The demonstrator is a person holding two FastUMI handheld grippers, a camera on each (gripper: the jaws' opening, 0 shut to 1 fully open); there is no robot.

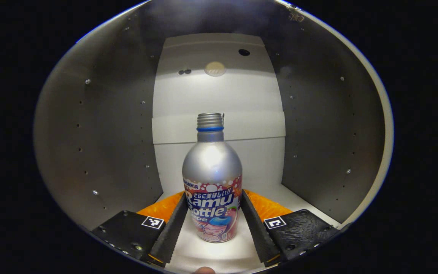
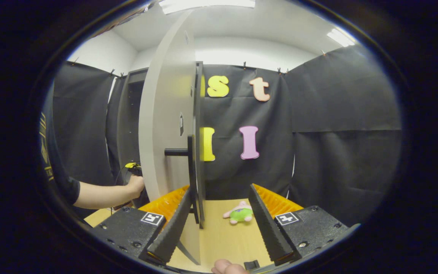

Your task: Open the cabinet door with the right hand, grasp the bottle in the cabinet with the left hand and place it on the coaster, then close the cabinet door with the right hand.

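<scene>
In the left gripper view, a silver bottle (image 1: 212, 163) with a colourful label and a blue neck ring stands upright on the cabinet's pale floor (image 1: 211, 255). My left gripper (image 1: 213, 195) holds it at the label, one fingertip pressed against each side. In the right gripper view, the grey cabinet door (image 2: 165, 125) stands open, seen almost edge-on. Its black handle (image 2: 191, 171) runs down just inside the left finger. My right gripper (image 2: 219, 192) is open, with the door's edge between its fingers and close to the left one.
Grey cabinet side walls (image 1: 101, 144) and a white back panel (image 1: 219, 95) enclose the bottle. In the right gripper view, a person's forearm (image 2: 105, 195) reaches into the dark cabinet (image 2: 129, 114). A small green and pink plush toy (image 2: 238, 214) lies on the wooden table (image 2: 222, 239).
</scene>
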